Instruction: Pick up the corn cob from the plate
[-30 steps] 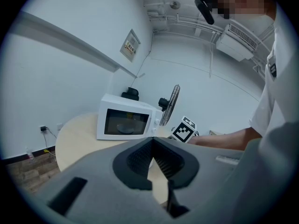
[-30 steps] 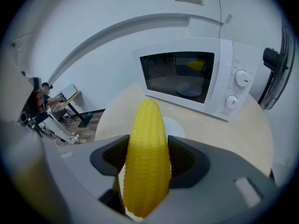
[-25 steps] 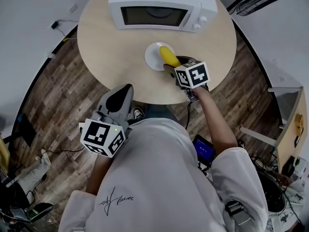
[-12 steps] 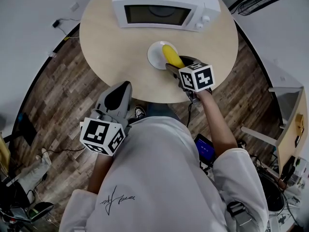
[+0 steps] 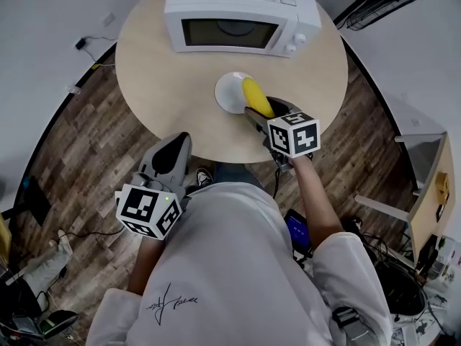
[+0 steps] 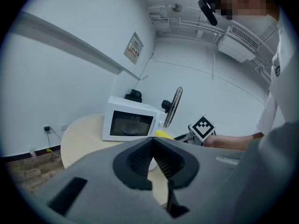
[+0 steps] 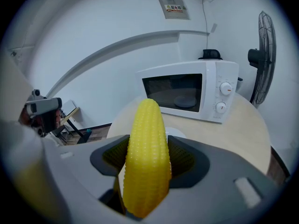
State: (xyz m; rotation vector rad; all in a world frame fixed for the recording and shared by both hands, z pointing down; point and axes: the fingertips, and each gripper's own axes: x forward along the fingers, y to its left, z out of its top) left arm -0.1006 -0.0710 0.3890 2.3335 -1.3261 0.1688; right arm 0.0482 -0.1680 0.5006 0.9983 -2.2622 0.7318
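Observation:
The yellow corn cob (image 7: 147, 157) stands between the jaws of my right gripper (image 7: 148, 164), which is shut on it, its tip pointing up and away from the camera. In the head view the corn cob (image 5: 256, 96) lies over the right side of the small white plate (image 5: 230, 92) on the round table, with the right gripper (image 5: 268, 114) just behind it; I cannot tell whether the cob still touches the plate. My left gripper (image 5: 169, 156) hangs off the table's near edge, jaws shut on nothing (image 6: 153, 158).
A white microwave (image 5: 240, 14) with its door closed stands at the back of the round wooden table (image 5: 158, 78). A standing fan (image 7: 263, 55) is behind the table on the right. Cables (image 5: 86, 38) lie on the floor at left.
The right gripper with the corn has shifted only slightly; the view itself moved a little. The left gripper stays low by the table's near edge.

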